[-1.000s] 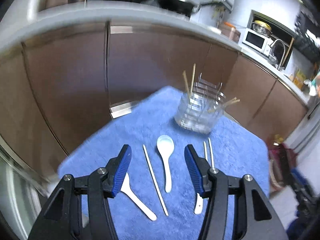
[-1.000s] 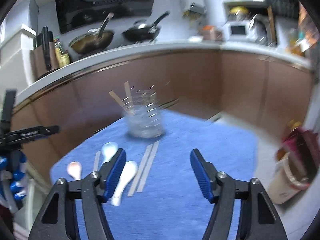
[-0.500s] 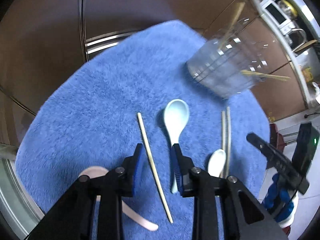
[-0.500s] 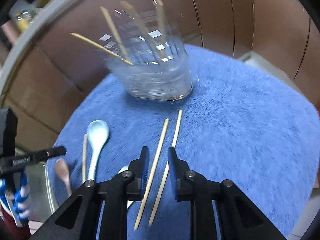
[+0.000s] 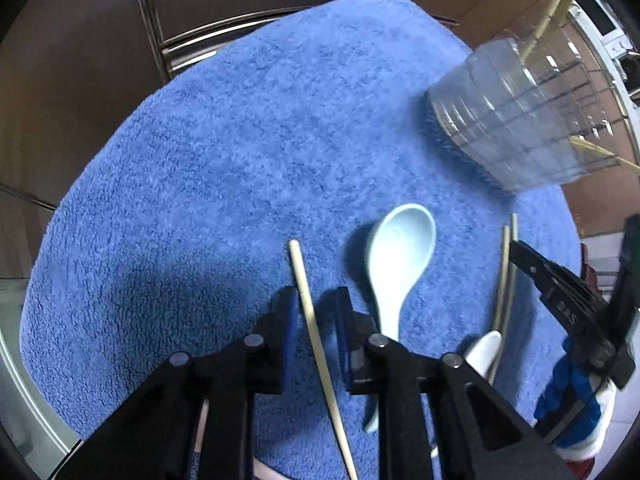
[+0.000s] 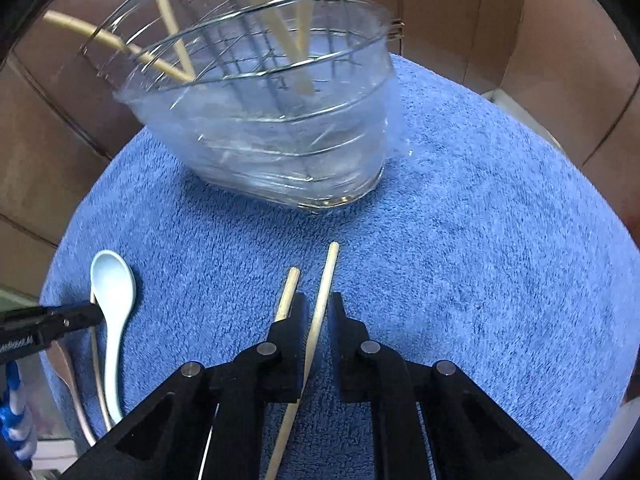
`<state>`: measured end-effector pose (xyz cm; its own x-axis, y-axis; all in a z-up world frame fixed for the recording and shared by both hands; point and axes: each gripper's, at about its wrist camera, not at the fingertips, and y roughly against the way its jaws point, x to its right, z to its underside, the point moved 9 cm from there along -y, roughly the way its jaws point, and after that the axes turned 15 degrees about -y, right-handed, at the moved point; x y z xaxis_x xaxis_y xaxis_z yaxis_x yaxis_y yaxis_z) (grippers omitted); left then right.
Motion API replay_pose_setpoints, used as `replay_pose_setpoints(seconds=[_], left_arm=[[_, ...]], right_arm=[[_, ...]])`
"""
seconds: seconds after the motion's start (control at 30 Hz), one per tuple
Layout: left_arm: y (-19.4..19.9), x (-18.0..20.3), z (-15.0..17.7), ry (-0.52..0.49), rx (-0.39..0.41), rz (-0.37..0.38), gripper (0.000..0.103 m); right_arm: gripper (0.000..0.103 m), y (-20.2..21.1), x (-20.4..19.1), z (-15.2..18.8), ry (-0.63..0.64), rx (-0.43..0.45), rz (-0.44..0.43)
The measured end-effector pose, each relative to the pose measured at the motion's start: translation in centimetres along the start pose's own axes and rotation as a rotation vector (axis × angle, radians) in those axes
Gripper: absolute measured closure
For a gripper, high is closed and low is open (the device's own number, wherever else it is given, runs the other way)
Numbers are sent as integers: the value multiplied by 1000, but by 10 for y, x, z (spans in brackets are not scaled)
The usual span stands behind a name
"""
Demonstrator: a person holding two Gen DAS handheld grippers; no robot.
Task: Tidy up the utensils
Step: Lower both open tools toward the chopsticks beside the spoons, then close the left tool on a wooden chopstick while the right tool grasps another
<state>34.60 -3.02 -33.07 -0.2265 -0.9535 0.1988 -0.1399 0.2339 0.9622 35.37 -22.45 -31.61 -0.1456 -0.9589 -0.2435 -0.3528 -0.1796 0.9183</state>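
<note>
On a blue towel (image 5: 224, 168) lie loose utensils. My left gripper (image 5: 314, 312) straddles a single wooden chopstick (image 5: 310, 312), jaws narrowed with a small gap on each side. A pale blue spoon (image 5: 400, 252) lies just right of it. My right gripper (image 6: 318, 316) straddles the right one of two chopsticks (image 6: 324, 284), jaws nearly closed around it; the other chopstick (image 6: 289, 292) lies under the left finger. A clear holder with a wire rack (image 6: 276, 120) holds several chopsticks and also shows in the left wrist view (image 5: 516, 120).
A white spoon (image 5: 482, 352) and the chopstick pair (image 5: 505, 280) lie at the right of the left wrist view. A pink spoon (image 6: 70, 376) lies at the towel's left edge. Brown cabinet fronts (image 6: 520, 20) stand behind the towel.
Both grippers have come down close to the towel and narrowed from wide open, each around a chopstick. The holder now looms larger in both views.
</note>
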Motion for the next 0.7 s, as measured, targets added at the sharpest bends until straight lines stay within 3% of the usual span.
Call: replay_pose_setpoints(seconds=[0.17,0.33,0.7], left_arm=[[-1,-3,0,34,3,-41,97],[8,-7,9,64,45,-44,99],[98,21,40,2,332,-18,99]], right_arm=[[97,-3,-1,8,2,9,-14],[97,14,2,22,-33,25,-91],[97,118,-17,63,14,183,-235]])
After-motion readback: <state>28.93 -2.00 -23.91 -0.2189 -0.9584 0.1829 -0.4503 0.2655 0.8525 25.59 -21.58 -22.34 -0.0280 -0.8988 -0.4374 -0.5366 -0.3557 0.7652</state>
